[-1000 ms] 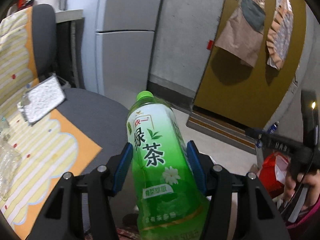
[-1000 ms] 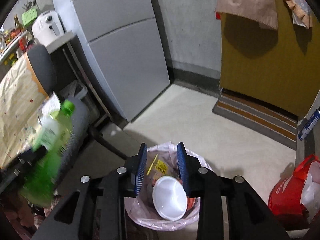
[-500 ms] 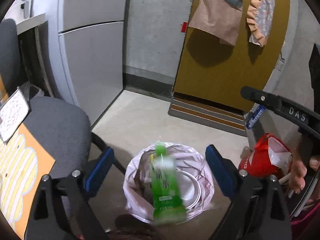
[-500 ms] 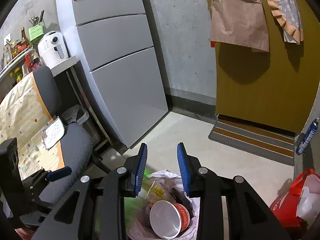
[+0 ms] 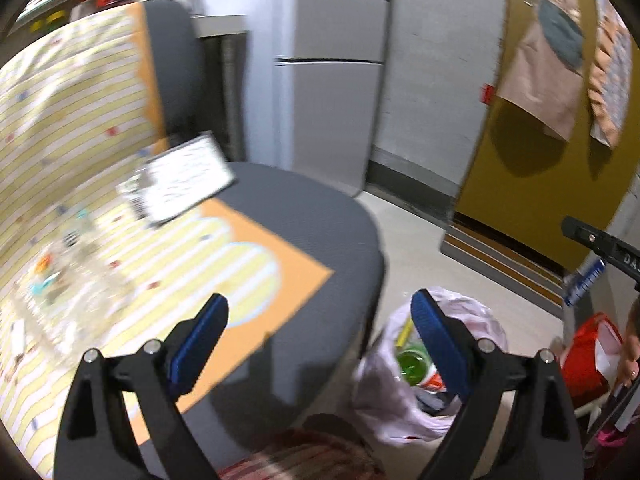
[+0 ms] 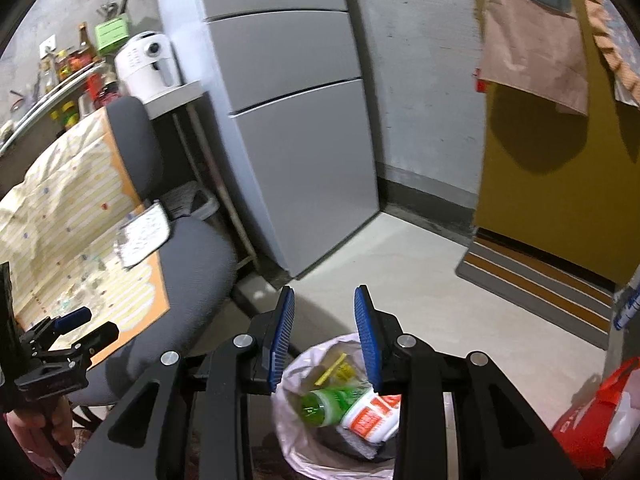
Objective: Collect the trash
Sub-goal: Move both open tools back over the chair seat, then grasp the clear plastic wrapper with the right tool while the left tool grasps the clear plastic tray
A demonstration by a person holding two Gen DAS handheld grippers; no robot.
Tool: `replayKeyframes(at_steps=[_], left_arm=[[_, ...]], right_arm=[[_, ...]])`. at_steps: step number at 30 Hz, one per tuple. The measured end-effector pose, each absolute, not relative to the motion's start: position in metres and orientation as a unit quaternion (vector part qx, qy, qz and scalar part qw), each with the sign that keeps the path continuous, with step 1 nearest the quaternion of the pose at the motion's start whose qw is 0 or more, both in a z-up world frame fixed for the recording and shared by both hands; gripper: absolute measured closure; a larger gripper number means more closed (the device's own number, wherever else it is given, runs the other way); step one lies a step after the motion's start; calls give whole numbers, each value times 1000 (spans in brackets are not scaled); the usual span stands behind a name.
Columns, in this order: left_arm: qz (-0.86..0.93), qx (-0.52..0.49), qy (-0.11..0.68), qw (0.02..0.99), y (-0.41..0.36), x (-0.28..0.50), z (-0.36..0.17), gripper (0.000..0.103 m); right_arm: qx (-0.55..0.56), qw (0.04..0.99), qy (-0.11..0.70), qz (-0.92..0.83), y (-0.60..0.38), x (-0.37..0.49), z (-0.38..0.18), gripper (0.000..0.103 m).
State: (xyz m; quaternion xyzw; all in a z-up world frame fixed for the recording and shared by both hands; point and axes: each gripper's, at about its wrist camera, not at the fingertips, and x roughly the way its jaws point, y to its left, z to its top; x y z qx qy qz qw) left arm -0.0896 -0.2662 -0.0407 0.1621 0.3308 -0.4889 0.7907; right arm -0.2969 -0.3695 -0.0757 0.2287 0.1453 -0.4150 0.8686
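- My left gripper [image 5: 318,334]: blue-padded fingers spread wide, nothing between them; grey fabric chair seat [image 5: 304,216] lies ahead of them.
- My right gripper [image 6: 324,334]: fingers parted, a gap between the pads, holding nothing.
- Green plastic tea bottle [image 6: 328,400] lies on its side in the white-bag-lined trash bin [image 6: 296,436], just beyond my right fingertips, touching a red-and-white paper cup [image 6: 372,416].
- Left view: bin [image 5: 380,404] sits at my right-hand finger, beside the chair.
- Clear plastic wrapper [image 5: 76,280], blurred, lies on the striped yellow cloth [image 5: 72,120] left of my left fingers.
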Motion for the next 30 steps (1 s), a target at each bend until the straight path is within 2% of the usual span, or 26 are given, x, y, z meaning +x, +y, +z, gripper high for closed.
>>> replayKeyframes(at_steps=[12,23,30], left_arm=[[-353,102,337,867,-187,-11,-12,13],[-217,70,344,911,-101,58,-11,13],[-196,55,359,911,-78,103,-17,13]], right_arm=[[174,918,171,-312,-347,-197,-46,66],[124,950,191,-214,-320,-87,-23,65],[104,957,223,-152,-304,-11,-25,57]])
